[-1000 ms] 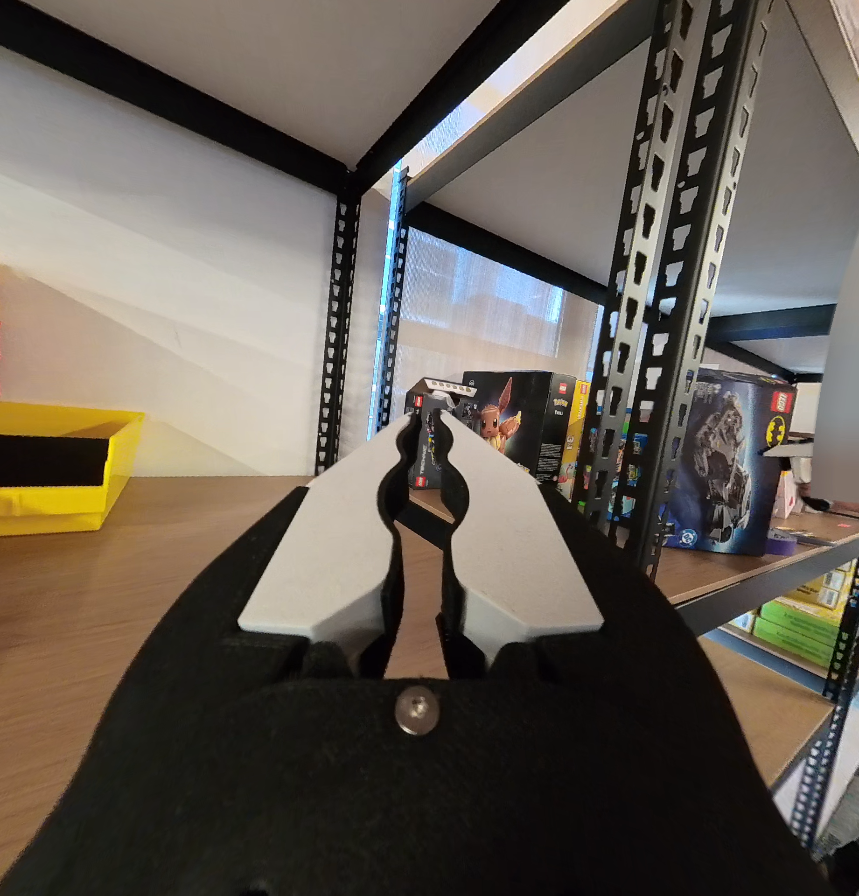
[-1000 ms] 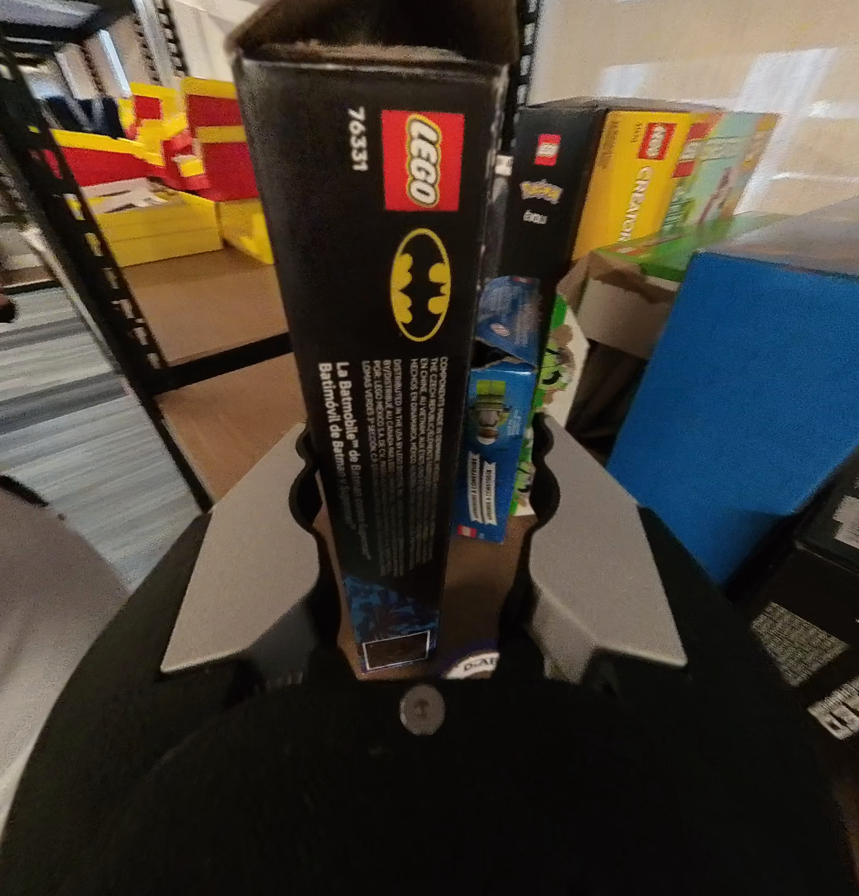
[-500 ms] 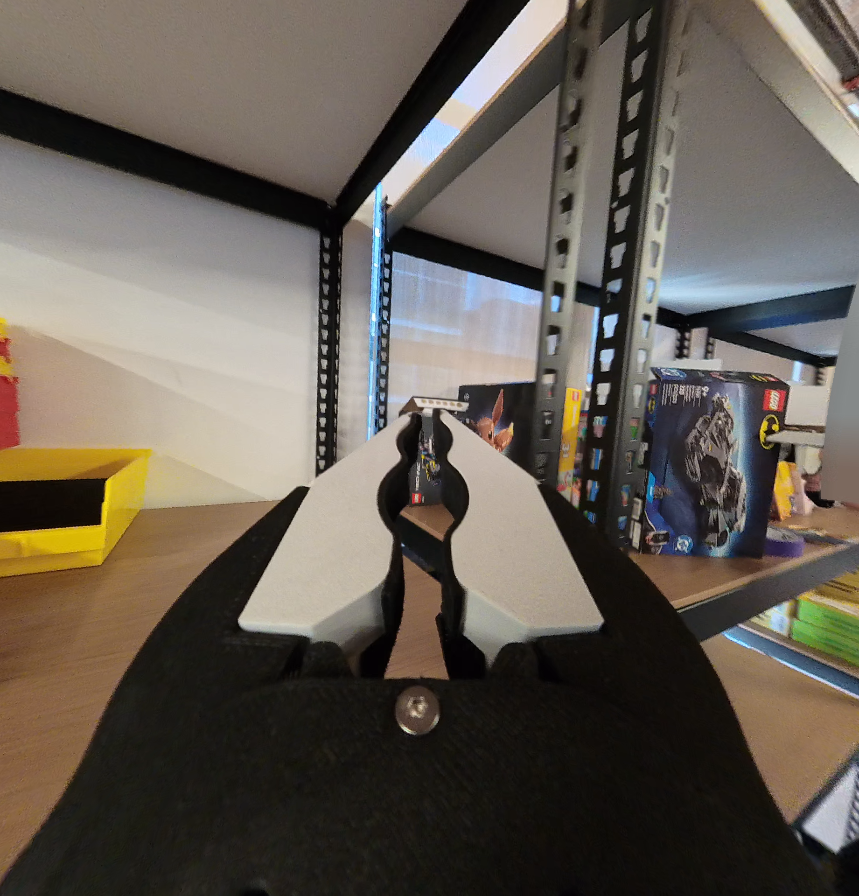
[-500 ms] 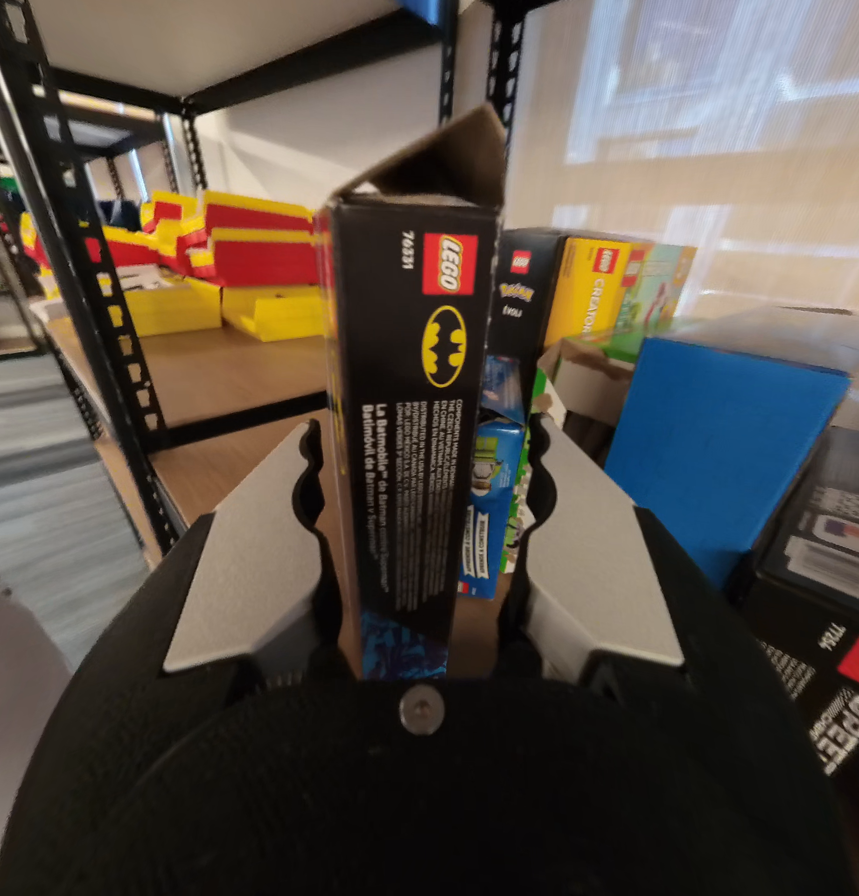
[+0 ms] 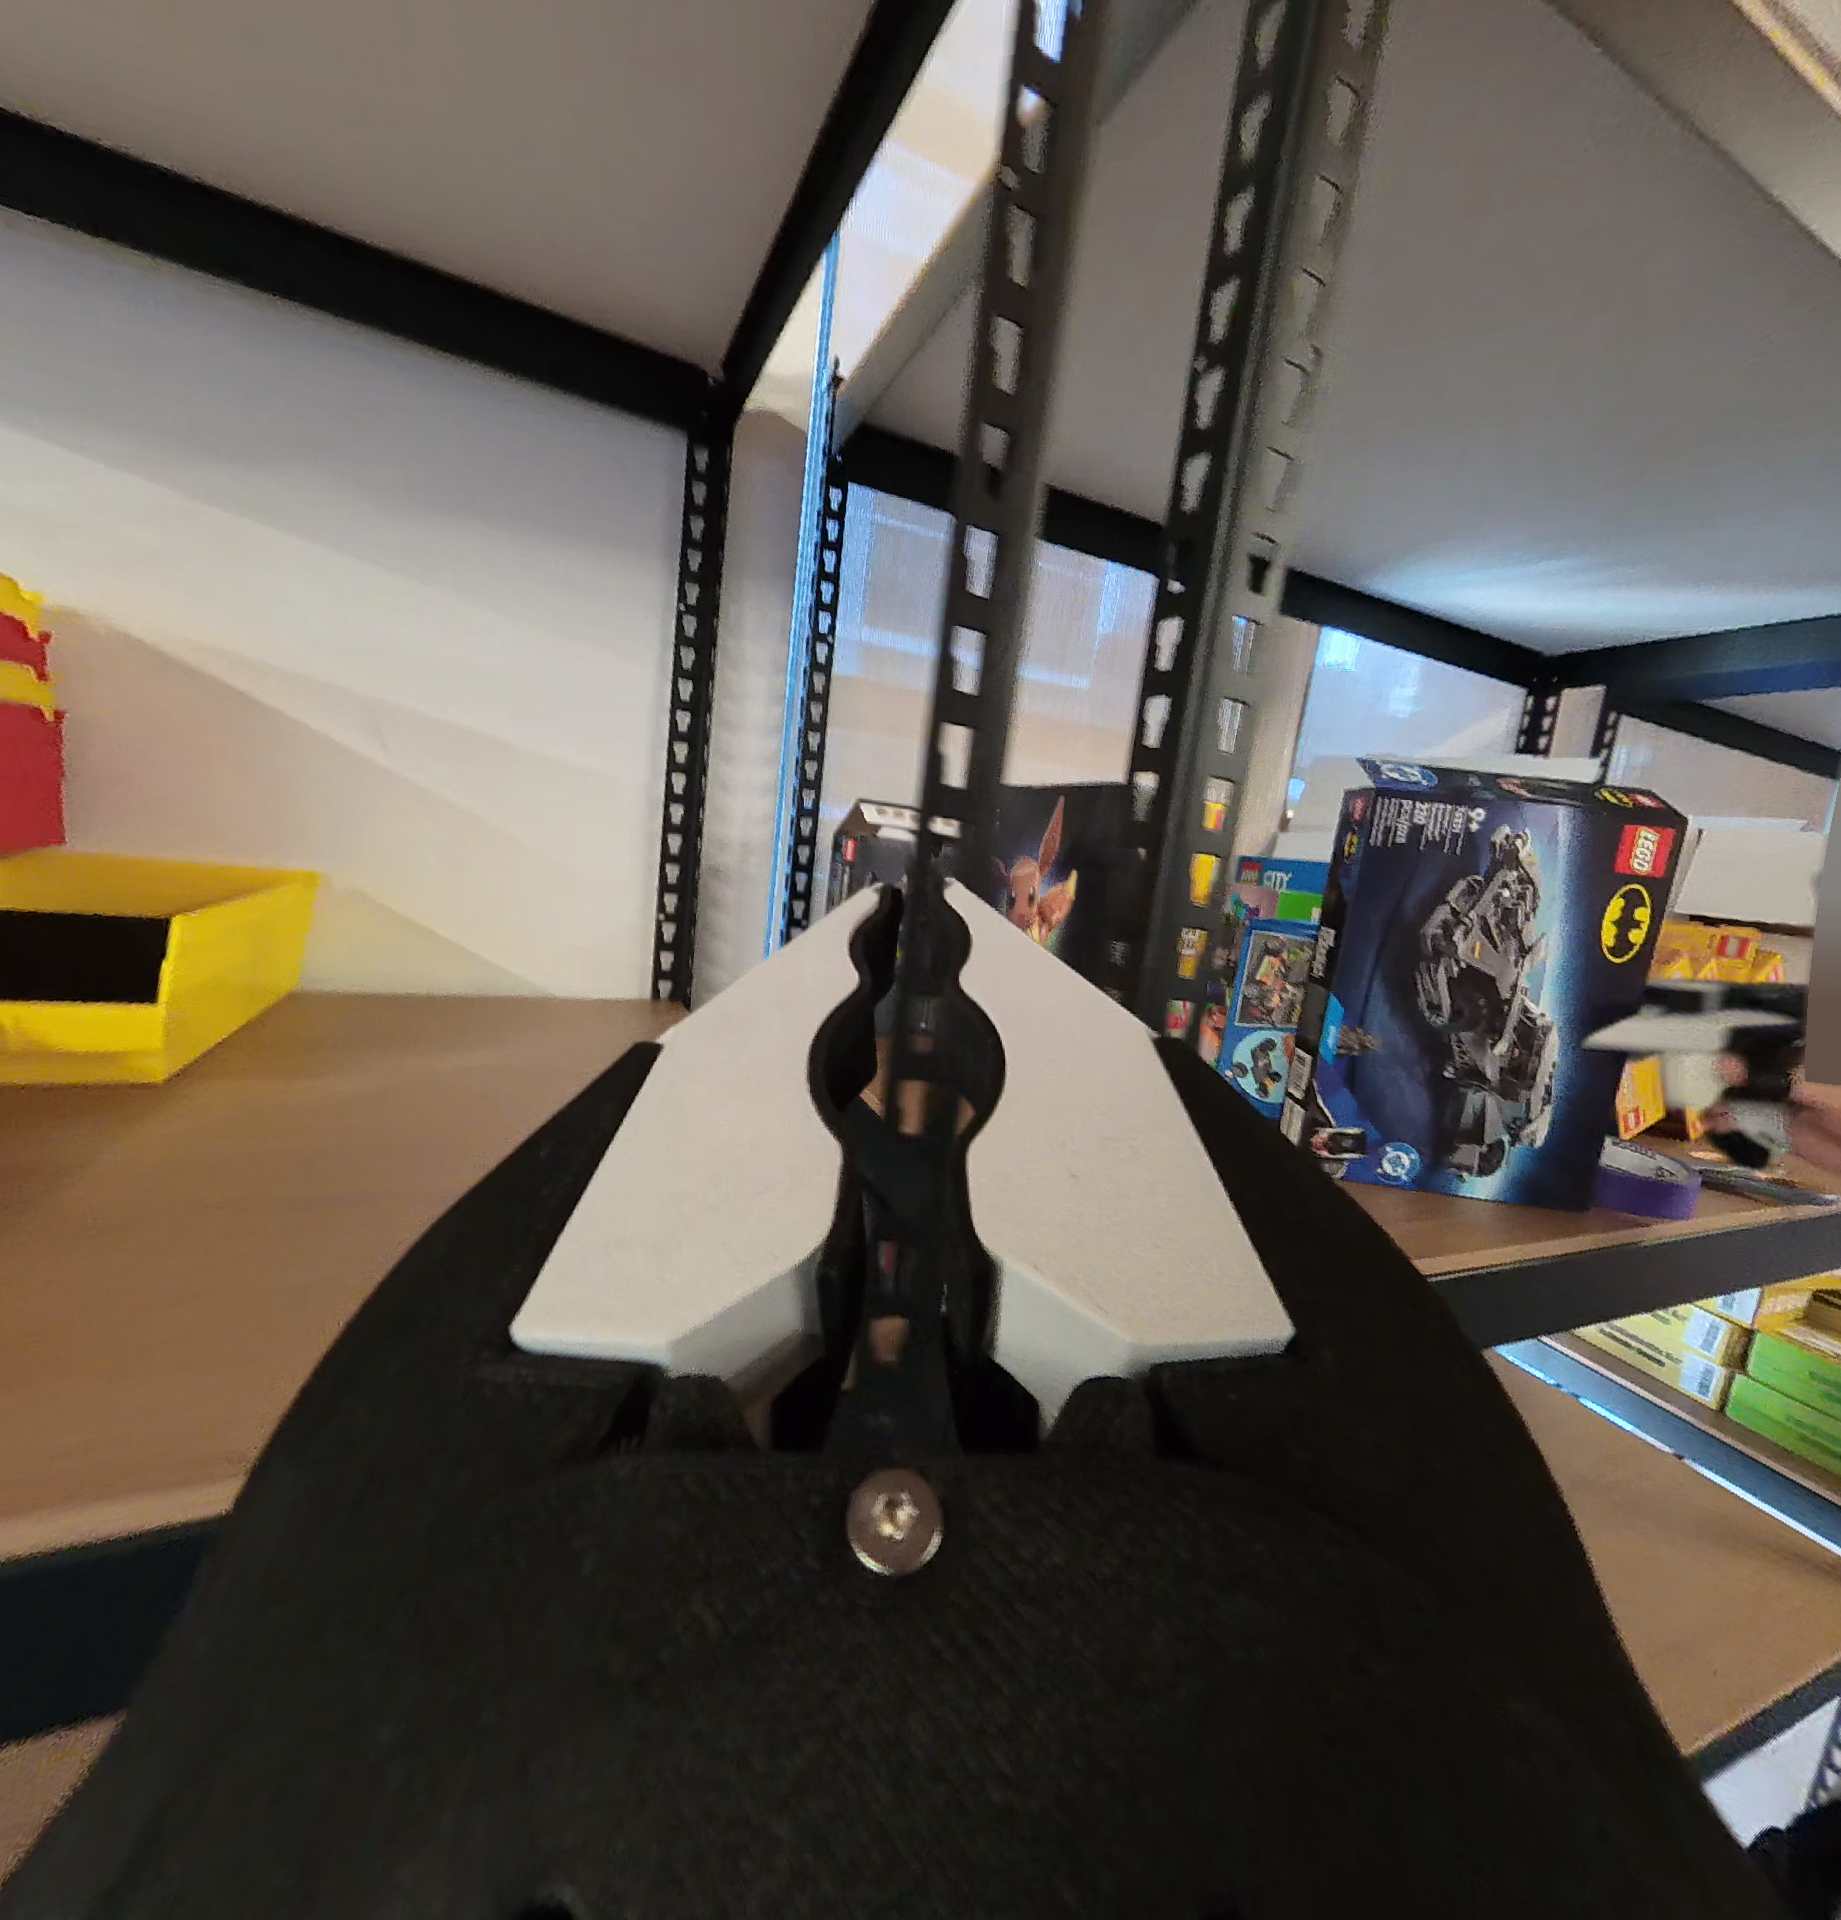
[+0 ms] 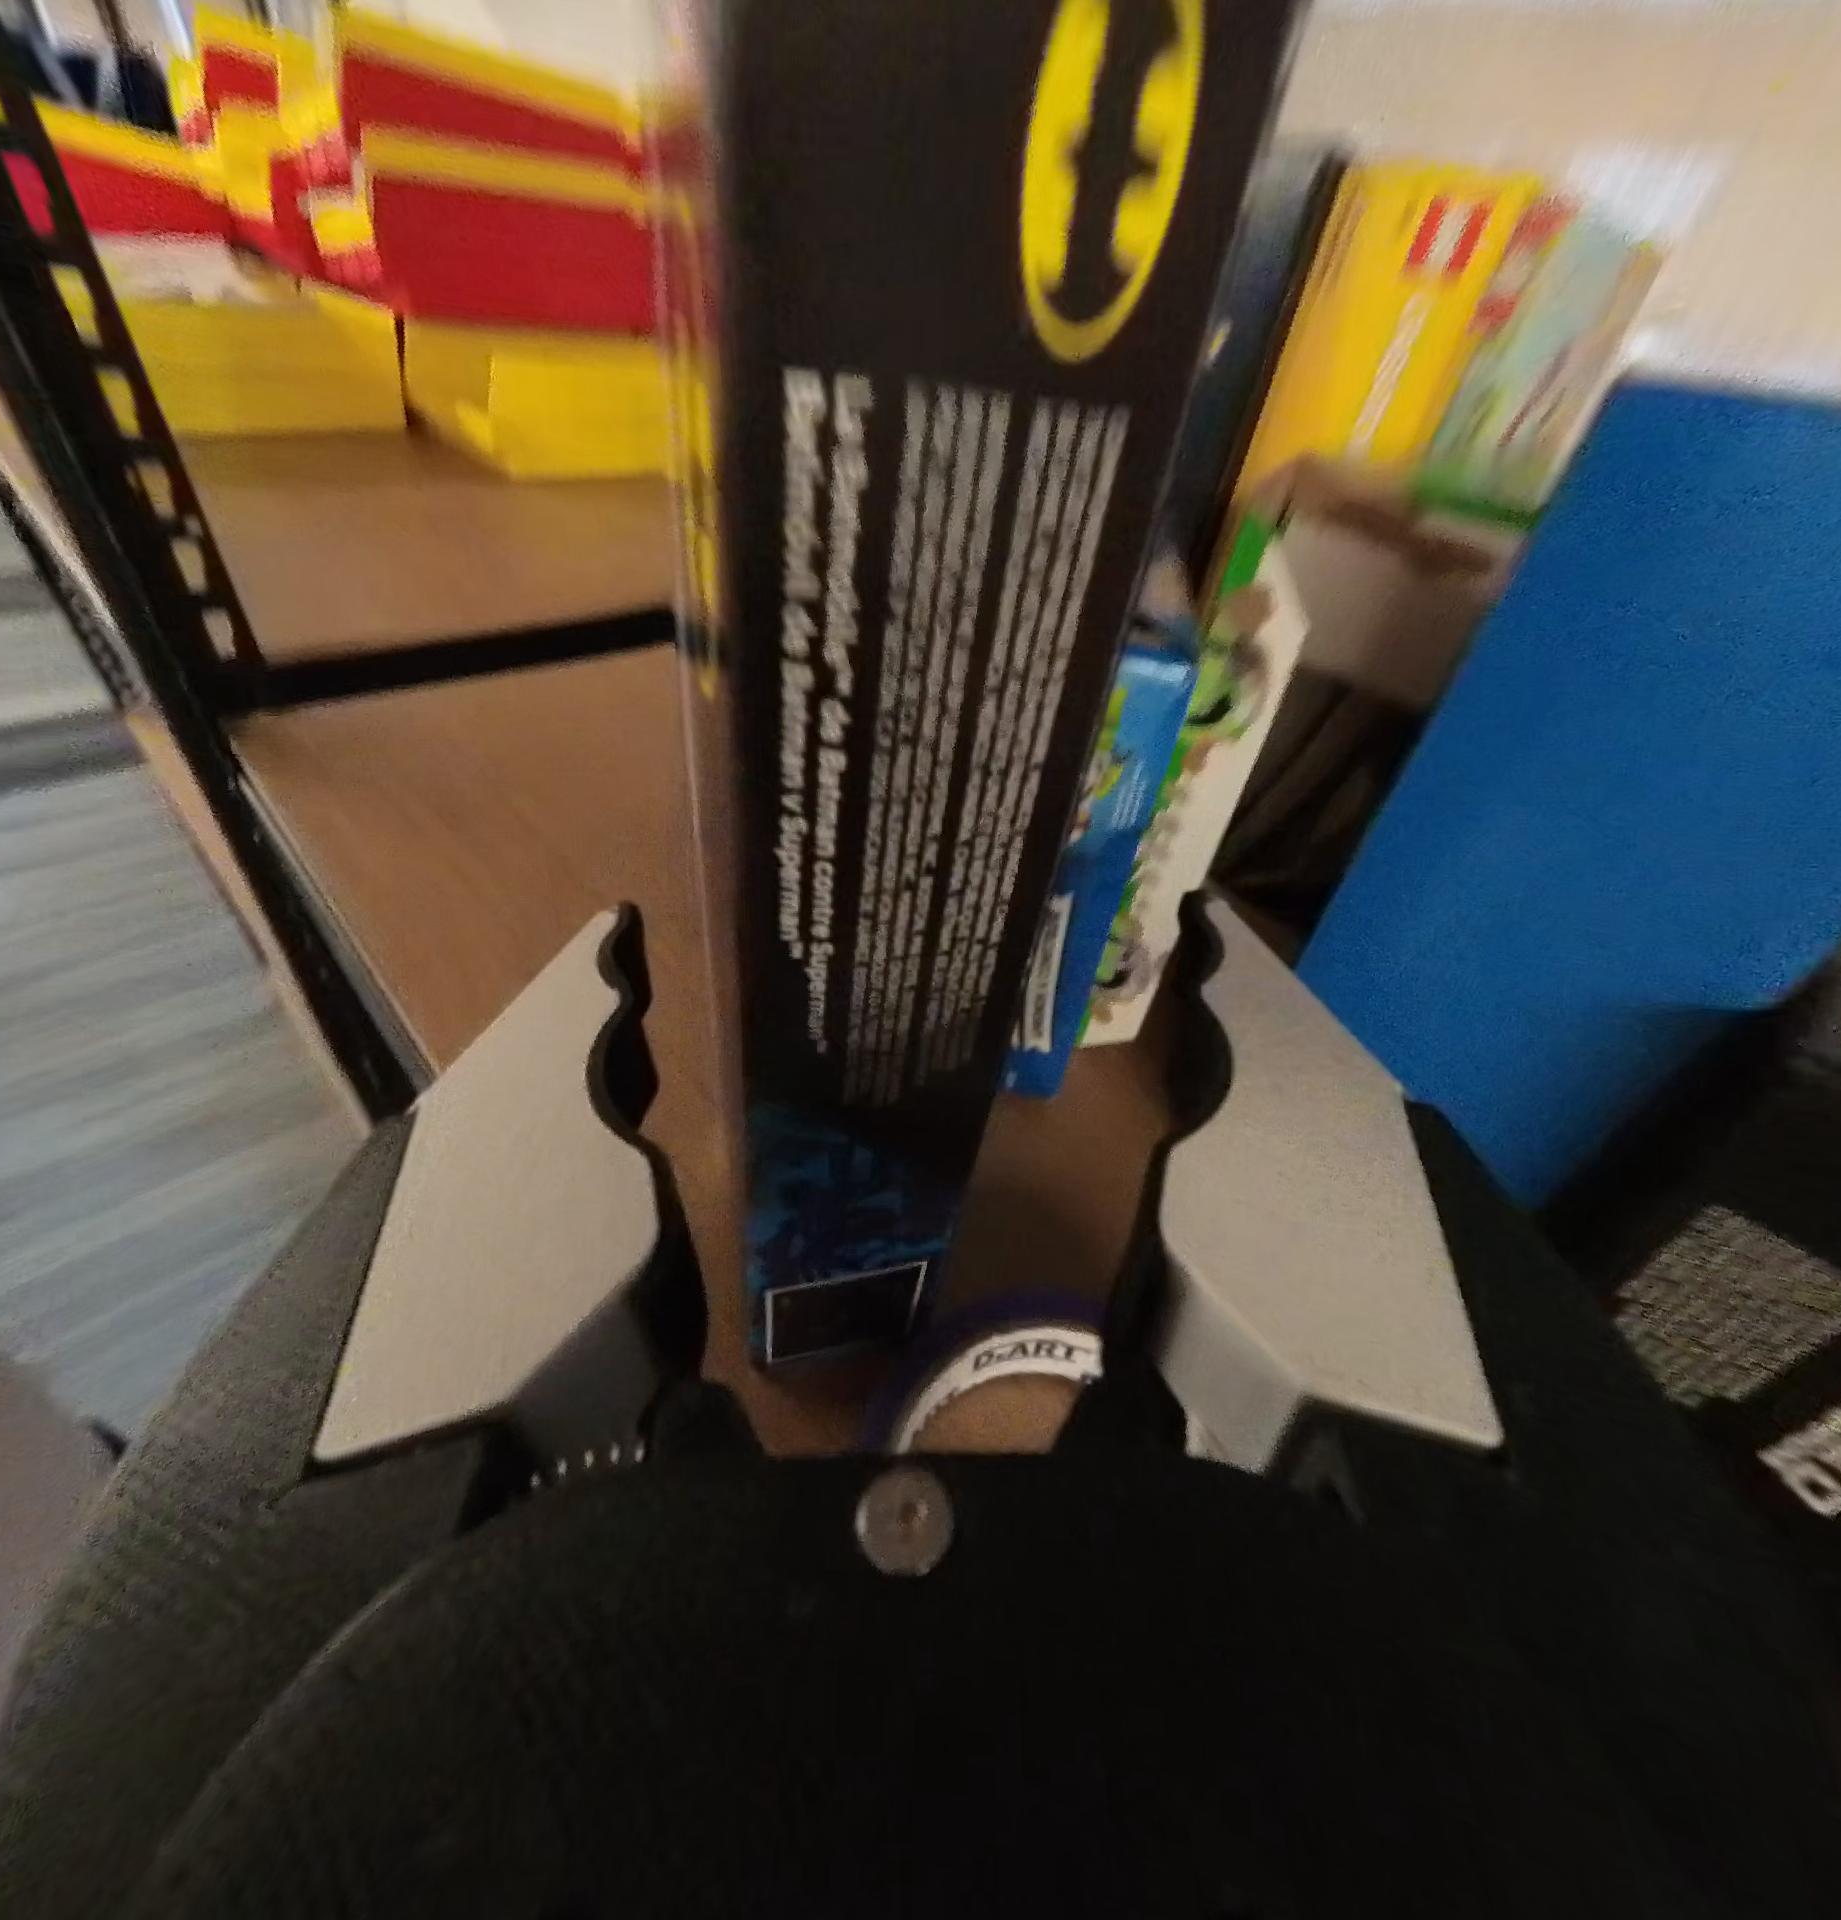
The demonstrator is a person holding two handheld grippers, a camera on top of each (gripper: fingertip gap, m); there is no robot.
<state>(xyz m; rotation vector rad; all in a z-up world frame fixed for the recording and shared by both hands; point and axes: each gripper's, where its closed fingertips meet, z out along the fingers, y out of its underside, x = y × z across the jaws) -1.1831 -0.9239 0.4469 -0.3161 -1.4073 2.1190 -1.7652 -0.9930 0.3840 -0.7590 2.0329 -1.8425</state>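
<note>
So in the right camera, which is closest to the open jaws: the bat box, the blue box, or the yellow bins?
1. Black bat-logo box, standing between the right gripper's jaws.
2. Blue box, on the right.
3. Yellow bins, far back on the left shelf.

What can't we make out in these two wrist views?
- Right wrist view: the black box has its top cut off by the upper edge, and motion blur smears everything behind it.
- Right wrist view: the purple tape roll is mostly hidden behind the right gripper body.
- Left wrist view: the dark box is partly covered by the black upright.
- Left wrist view: the left gripper mostly hides the upright's foot.
</note>
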